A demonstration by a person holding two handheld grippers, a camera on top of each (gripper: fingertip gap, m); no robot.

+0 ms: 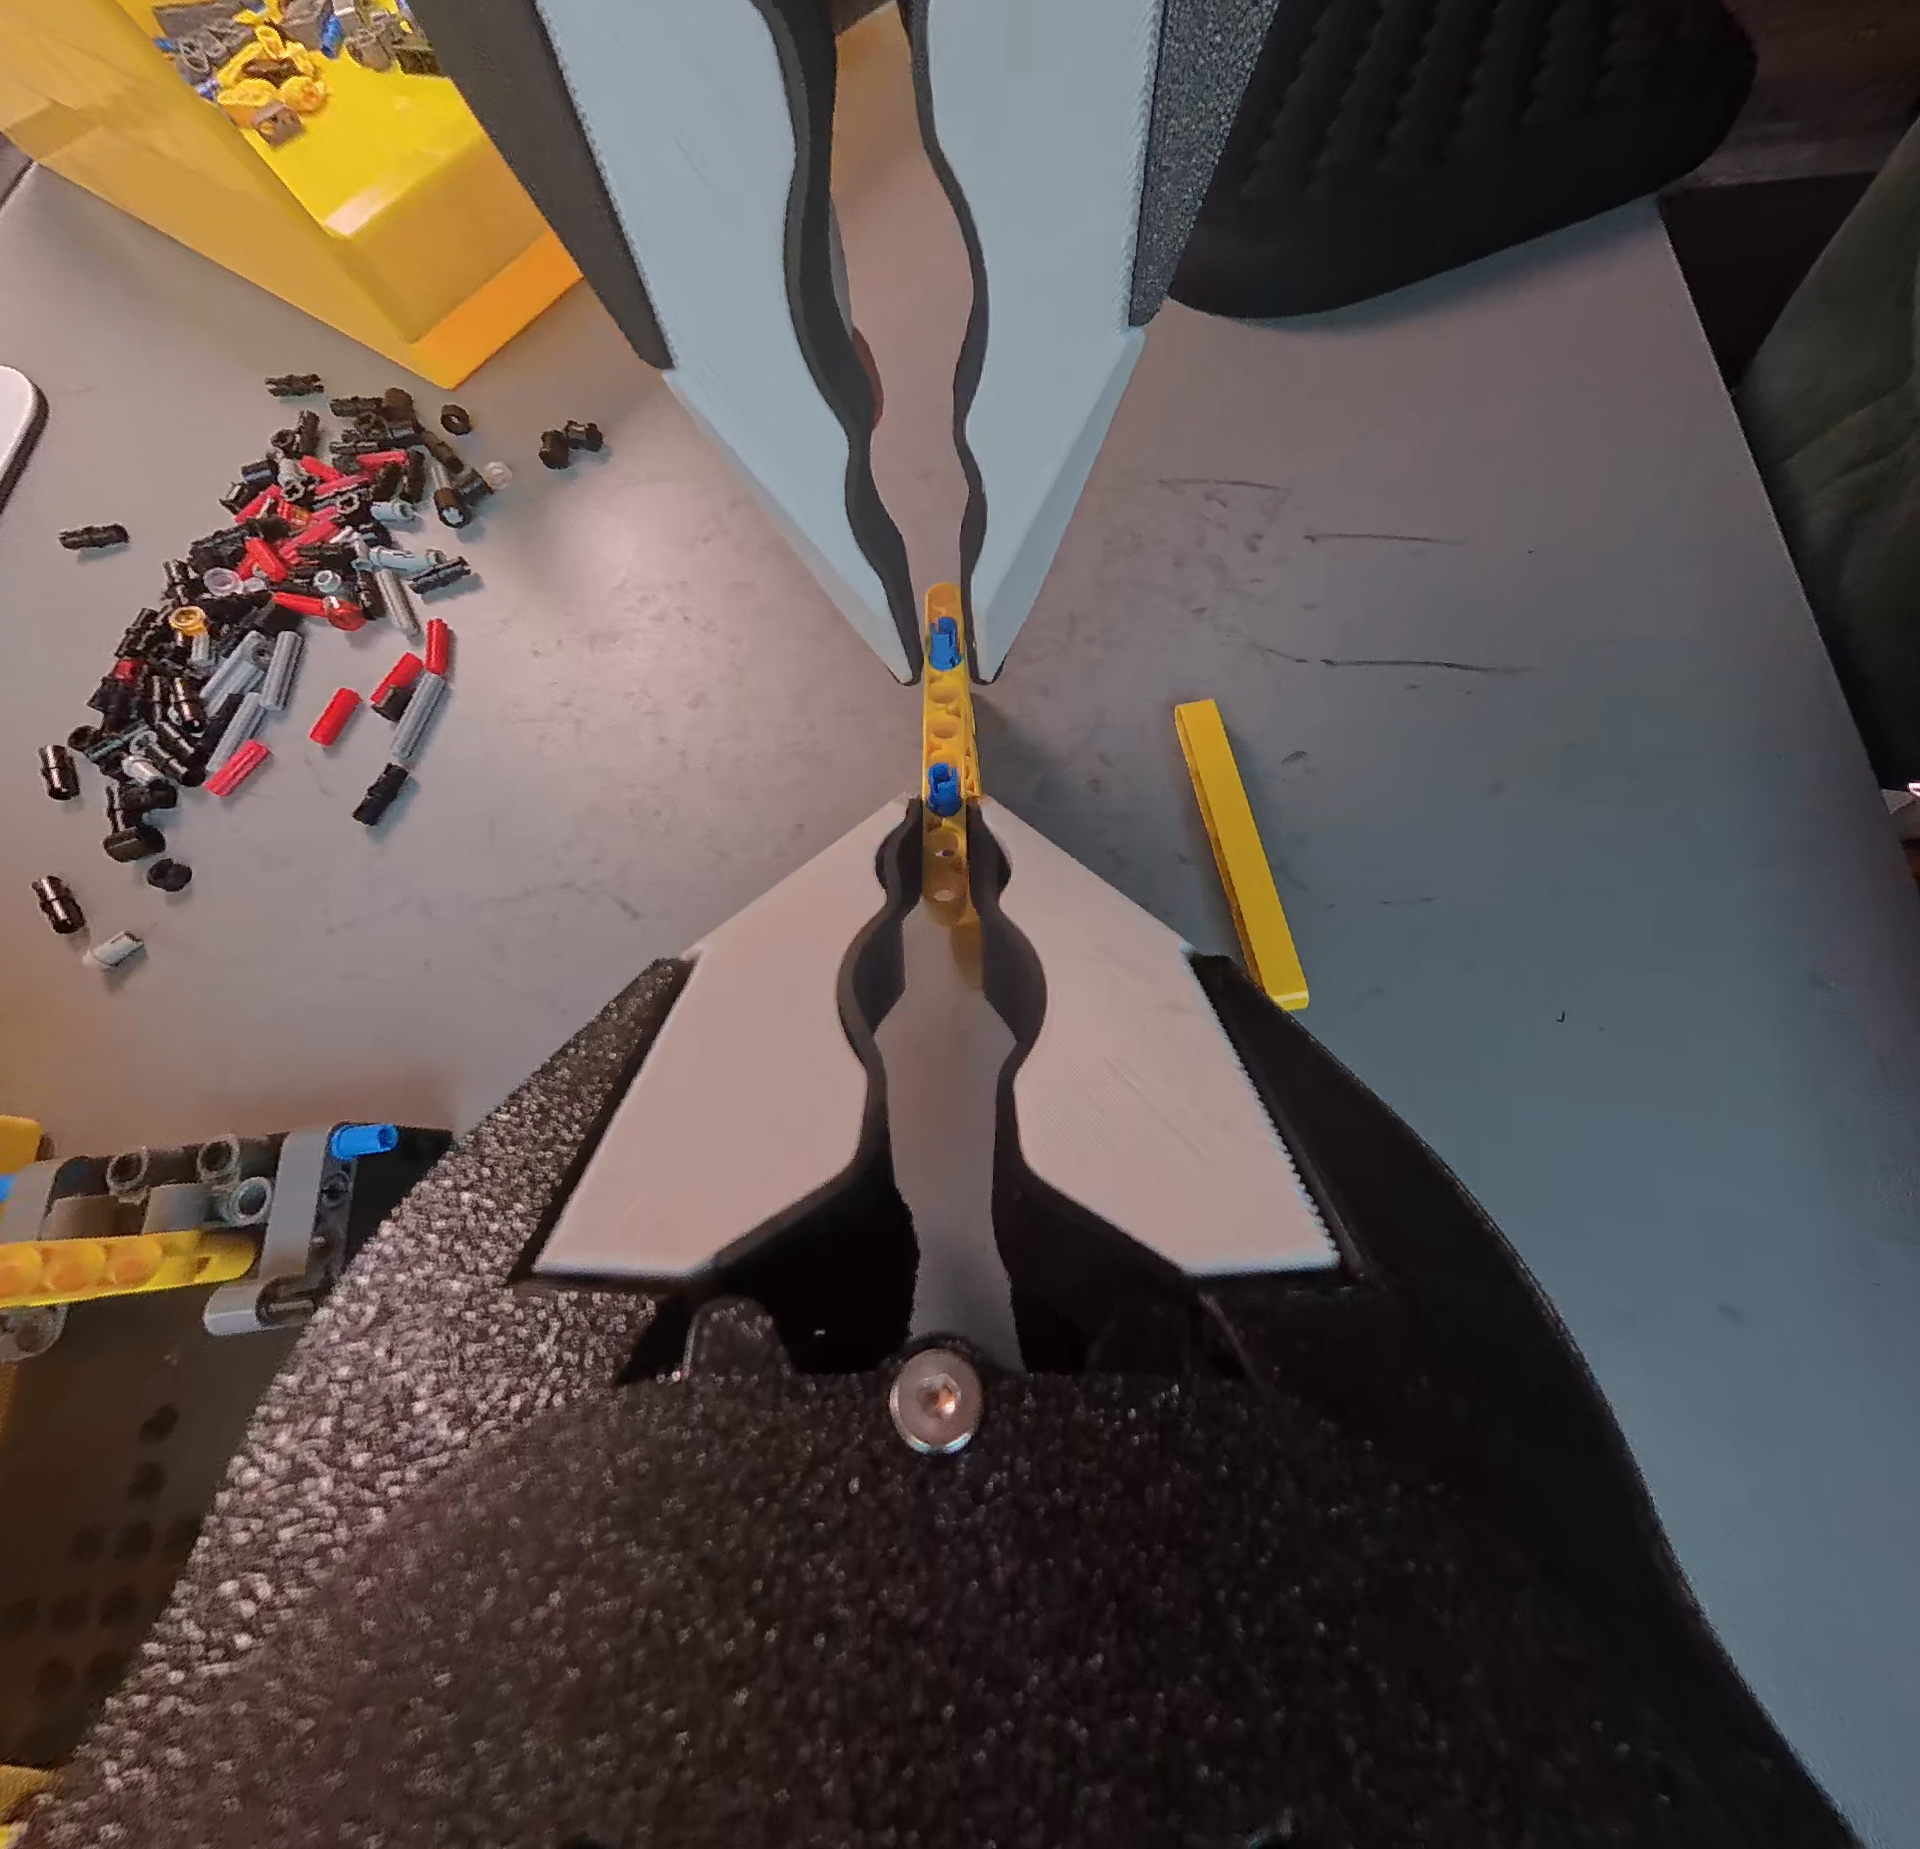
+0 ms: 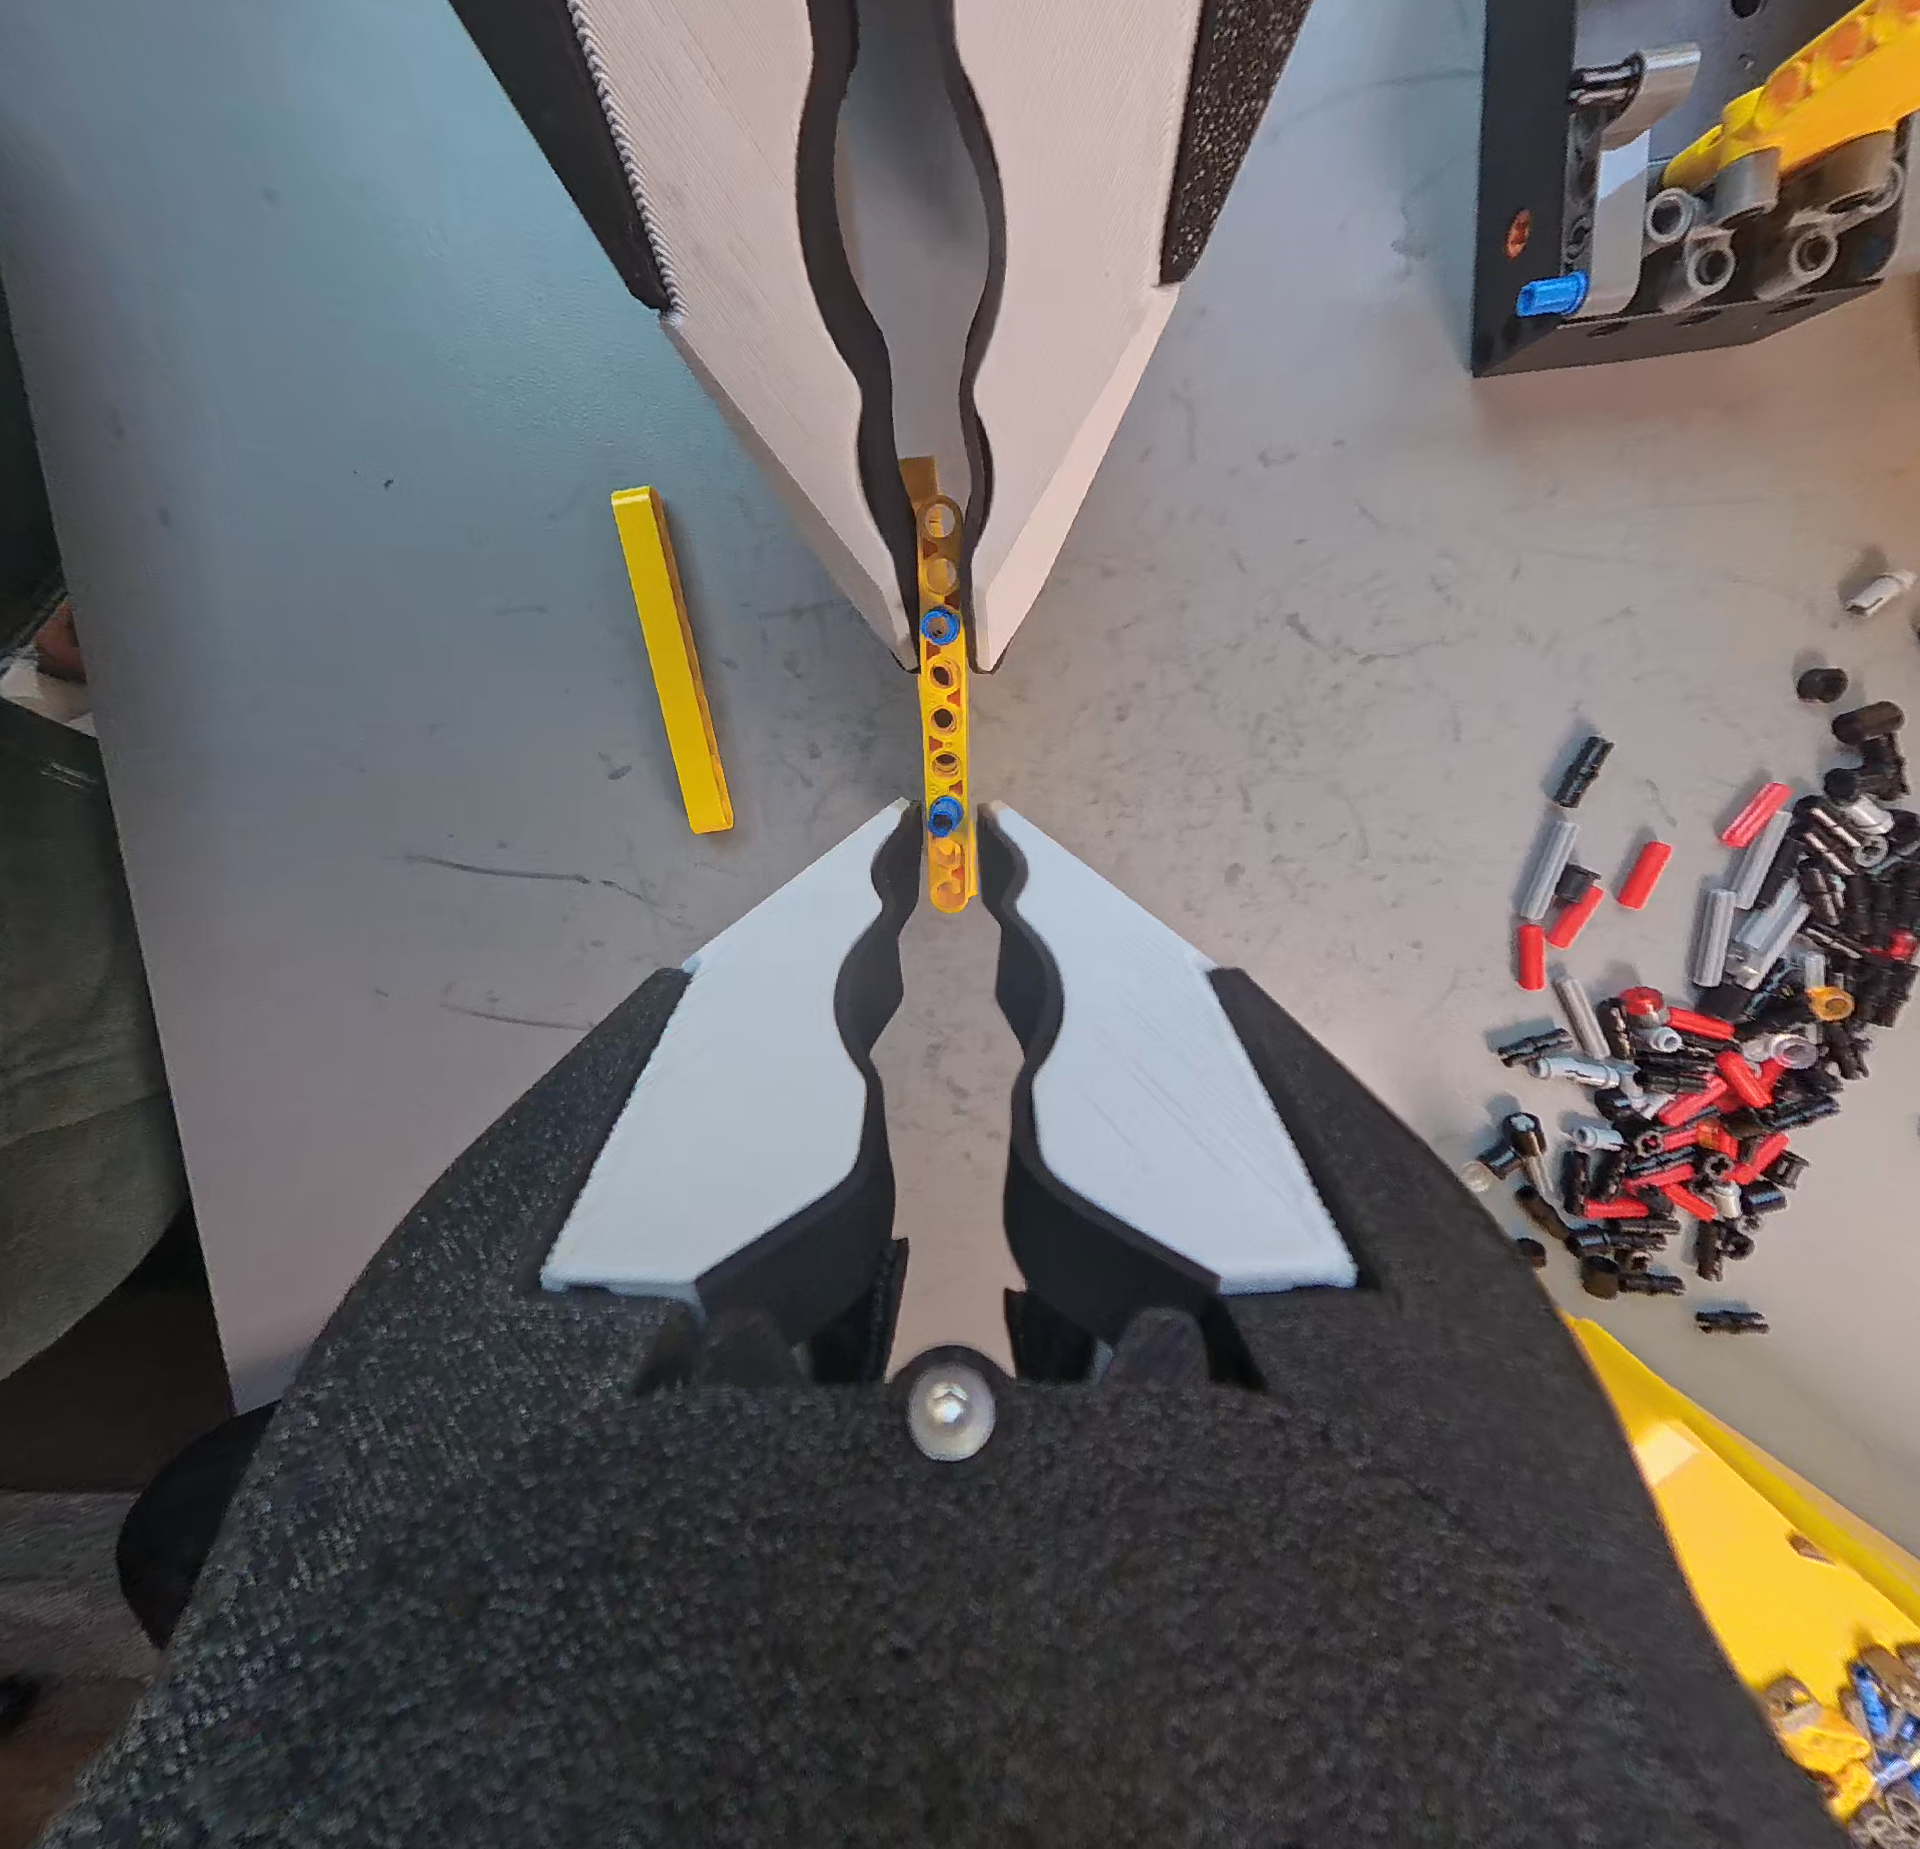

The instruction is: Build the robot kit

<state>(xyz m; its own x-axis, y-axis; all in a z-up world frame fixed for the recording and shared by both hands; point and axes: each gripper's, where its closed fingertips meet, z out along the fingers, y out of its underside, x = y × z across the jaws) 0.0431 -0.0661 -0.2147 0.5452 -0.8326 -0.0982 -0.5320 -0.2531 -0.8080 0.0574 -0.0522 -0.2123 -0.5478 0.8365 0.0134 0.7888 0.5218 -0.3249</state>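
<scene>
A thin yellow beam with holes (image 1: 943, 729) is held above the grey table (image 1: 1455, 656) between both grippers, one at each end. Two blue pins (image 1: 942, 646) sit in its holes. My left gripper (image 1: 943, 812) is shut on the near end in the left wrist view. My right gripper (image 1: 945, 672) comes from the opposite side and is shut on the far end. In the right wrist view the beam (image 2: 943, 719) runs from my right gripper (image 2: 948, 812) up to the left gripper (image 2: 945, 661).
A second yellow beam (image 1: 1238, 854) (image 2: 673, 656) lies flat on the table beside the grippers. A pile of black, red and grey pins (image 1: 281, 594) (image 2: 1714, 1051), a yellow bin of parts (image 1: 260, 137) and a partly built black-grey assembly (image 1: 177, 1238) (image 2: 1704, 189) stand nearby. The grippers are tip to tip, or close to it.
</scene>
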